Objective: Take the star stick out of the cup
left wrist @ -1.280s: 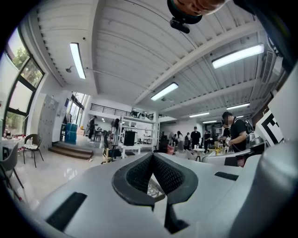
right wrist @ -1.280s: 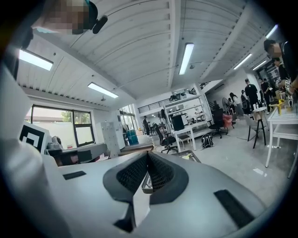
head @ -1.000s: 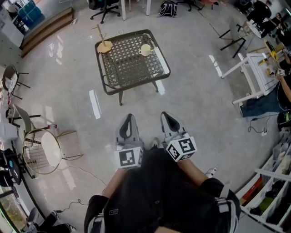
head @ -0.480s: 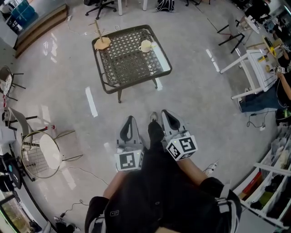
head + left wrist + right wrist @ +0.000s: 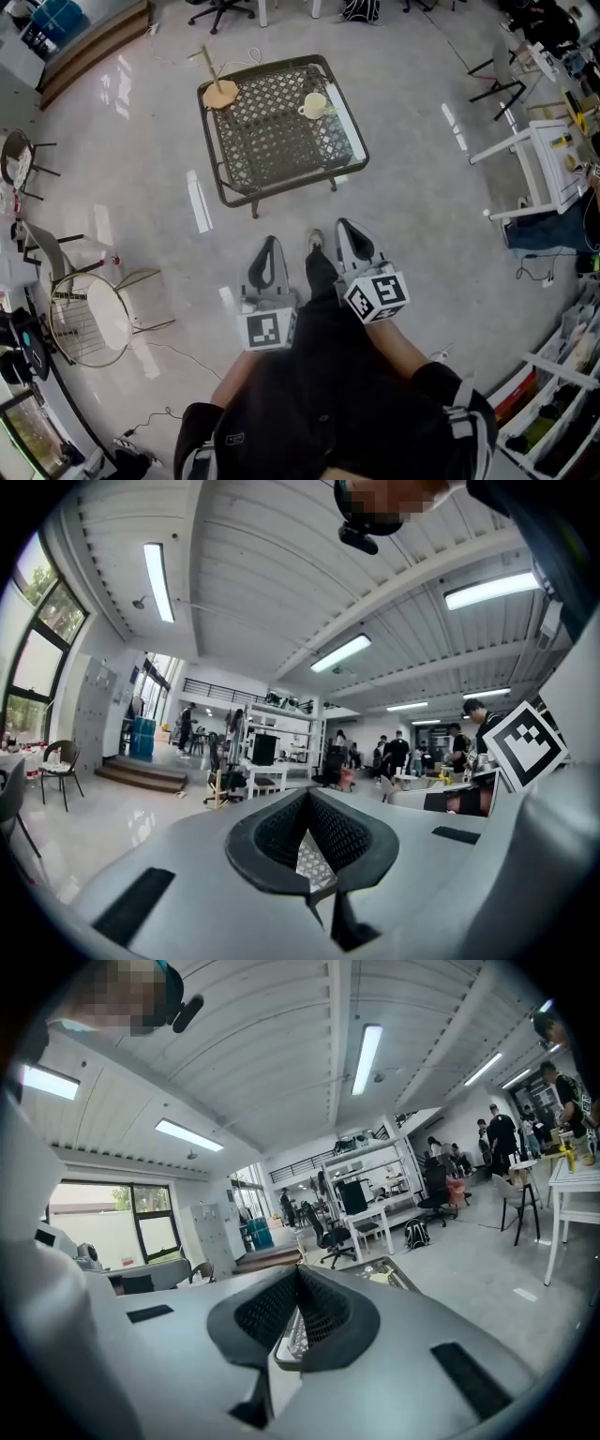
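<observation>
A pale cup stands on the far right part of a low metal mesh table in the head view. A small yellowish stick pokes out of the cup; its star shape is too small to tell. Both grippers are held close to the person's body, well short of the table. My left gripper and my right gripper point toward the table, both shut and empty. The left gripper faces the room beyond. Past the right gripper, that view catches the table's edge.
A wooden base with an upright rod stands on the table's far left corner. A round wire chair is at the left, white tables at the right, office chairs behind. The person's foot is stepping forward between the grippers.
The person has stepped forward, one leg now out between the grippers, and the table sits slightly nearer and more to the right. Both grippers stay shut in front of the body.
</observation>
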`<state>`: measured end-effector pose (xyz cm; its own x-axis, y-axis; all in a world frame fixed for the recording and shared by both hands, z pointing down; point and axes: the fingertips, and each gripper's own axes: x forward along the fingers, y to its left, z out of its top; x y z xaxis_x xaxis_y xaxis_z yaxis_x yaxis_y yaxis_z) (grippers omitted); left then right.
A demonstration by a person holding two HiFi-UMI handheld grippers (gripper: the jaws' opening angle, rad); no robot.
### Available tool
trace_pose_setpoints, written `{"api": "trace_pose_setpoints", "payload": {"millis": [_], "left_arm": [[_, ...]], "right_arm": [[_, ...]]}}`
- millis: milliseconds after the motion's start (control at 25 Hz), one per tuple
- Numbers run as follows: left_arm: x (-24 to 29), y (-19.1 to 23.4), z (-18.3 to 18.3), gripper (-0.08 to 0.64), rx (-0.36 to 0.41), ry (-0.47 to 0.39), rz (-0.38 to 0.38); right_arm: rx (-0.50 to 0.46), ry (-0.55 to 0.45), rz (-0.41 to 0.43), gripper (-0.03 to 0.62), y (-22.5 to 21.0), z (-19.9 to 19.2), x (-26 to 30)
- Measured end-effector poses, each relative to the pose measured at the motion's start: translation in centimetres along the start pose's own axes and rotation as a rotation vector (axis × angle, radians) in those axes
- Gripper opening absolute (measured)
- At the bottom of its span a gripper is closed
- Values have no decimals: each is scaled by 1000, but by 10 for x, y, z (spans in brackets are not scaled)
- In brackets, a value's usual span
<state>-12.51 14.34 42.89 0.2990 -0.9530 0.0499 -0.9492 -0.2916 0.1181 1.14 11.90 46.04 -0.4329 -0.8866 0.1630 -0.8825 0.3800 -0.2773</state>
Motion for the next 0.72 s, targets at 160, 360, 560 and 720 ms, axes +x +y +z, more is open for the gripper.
{"api": "trace_pose_setpoints", "payload": {"millis": [160,360,560,720], "left_arm": [[50,2,10,15,5,-1,23],[115,-5,23,15,8,-12,56],[163,-19,34,15,5,-22,74],[190,-25,30,15,53,-11,67]], "right_arm": [[9,6,12,11,-34,20,42],[18,23,33,11,-81,40,89],[61,53,44,11,-129,48,126],[101,76,15,11,-165,43,152]]}}
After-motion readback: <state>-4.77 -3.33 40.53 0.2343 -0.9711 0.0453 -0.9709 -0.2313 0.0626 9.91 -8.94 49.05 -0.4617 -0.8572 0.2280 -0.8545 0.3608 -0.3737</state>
